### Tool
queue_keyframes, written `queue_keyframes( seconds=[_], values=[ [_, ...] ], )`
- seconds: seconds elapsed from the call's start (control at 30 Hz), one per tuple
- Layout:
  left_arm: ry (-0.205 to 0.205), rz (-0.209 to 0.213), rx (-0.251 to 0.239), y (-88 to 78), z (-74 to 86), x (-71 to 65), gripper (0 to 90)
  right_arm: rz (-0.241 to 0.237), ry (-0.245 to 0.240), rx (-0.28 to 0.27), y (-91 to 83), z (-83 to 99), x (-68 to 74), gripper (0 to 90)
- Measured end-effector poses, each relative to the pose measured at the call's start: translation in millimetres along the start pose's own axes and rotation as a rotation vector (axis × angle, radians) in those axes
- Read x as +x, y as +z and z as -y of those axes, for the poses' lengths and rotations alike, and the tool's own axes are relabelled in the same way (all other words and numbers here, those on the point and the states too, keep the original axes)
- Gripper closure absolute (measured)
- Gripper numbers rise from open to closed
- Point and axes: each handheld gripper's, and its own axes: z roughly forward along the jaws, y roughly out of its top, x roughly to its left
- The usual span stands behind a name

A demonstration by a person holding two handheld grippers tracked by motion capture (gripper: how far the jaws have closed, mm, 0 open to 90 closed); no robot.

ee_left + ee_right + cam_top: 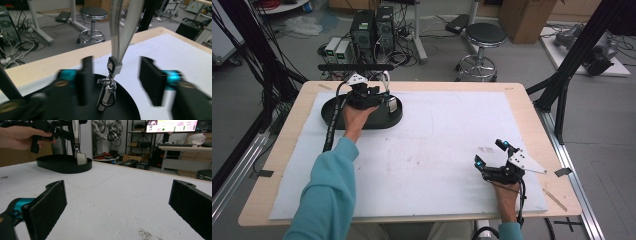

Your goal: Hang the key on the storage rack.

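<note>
Surface: a light wooden table covered by a white mat, in a lab with grey floor.
Right gripper: the right gripper rests near the person's edge of the table, at the mat's right side; in the right gripper view its jaws stand wide apart with nothing between them, only bare mat.
Right hand: the hand holds that gripper low and level, well apart from the tray.
Left gripper: the left gripper is held by the left hand, teal sleeve behind it, over the tray at the mat's far left; in the left gripper view its jaws stand apart, either side of the clasp and not touching it.
Tray: a shallow black oval tray lies flat on the mat.
Task's thing: a grey strap with a silver metal clasp hangs from above, between the left jaws; the clasp's lower end sits in or just over the tray, contact unclear.
Step in hand: probably a grasp or a release of the strap at the tray; which one cannot be told.
Next move: if grasping, the jaws must close on the clasp squarely; it dangles and may swing.
Beyond: a black round stool and computer towers stand on the floor past the table.
</note>
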Motion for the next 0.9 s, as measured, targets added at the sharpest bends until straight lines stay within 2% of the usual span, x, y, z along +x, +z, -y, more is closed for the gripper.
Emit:
queue_keyframes(
  seconds=[0.03,0.07,0.1,0.13,0.2,0.27,0.4,0.57,0.67,0.77,0.9],
  values=[
    [0.035,-0.014,-0.008,-1.7,0.7,-3.4,28.8,0.000,-0.001,0.000,0.0,0.0,0.0,0.8],
    [0.050,-0.015,-0.012,-3.6,1.5,-5.6,18.3,0.000,-0.002,0.000,0.0,0.0,0.0,0.8],
    [0.049,0.019,-0.010,-6.5,1.6,-6.2,8.4,0.000,-0.002,0.000,0.0,0.0,0.0,0.8],
    [0.050,0.048,-0.025,-10.0,2.5,-7.4,6.1,0.000,-0.002,0.000,0.0,0.0,0.0,0.8],
    [0.094,0.052,-0.054,-20.2,4.2,-12.1,1.7,-0.001,0.001,0.001,0.0,0.0,0.5,0.8],
    [0.102,0.062,-0.067,-32.7,5.9,-14.4,1.7,-0.002,-0.008,-0.003,0.3,0.1,0.0,0.8],
    [0.120,0.056,-0.106,-63.0,14.3,-16.8,1.7,-0.002,-0.004,0.000,0.2,0.0,0.2,0.8],
    [0.115,0.055,-0.142,-99.8,37.9,-16.3,1.6,-0.001,0.001,0.000,0.0,0.0,0.1,0.8],
    [0.126,0.063,-0.127,-114.8,55.3,-17.3,1.7,-0.001,-0.008,0.002,0.2,0.0,0.8,0.8],
    [0.118,0.076,-0.136,-128.9,69.2,-18.9,1.7,0.000,-0.010,0.000,0.3,0.0,0.9,0.8],
    [0.112,0.088,-0.184,-146.5,81.3,-21.7,1.7,-0.001,-0.004,0.002,0.0,0.0,0.9,0.8]
  ],
)
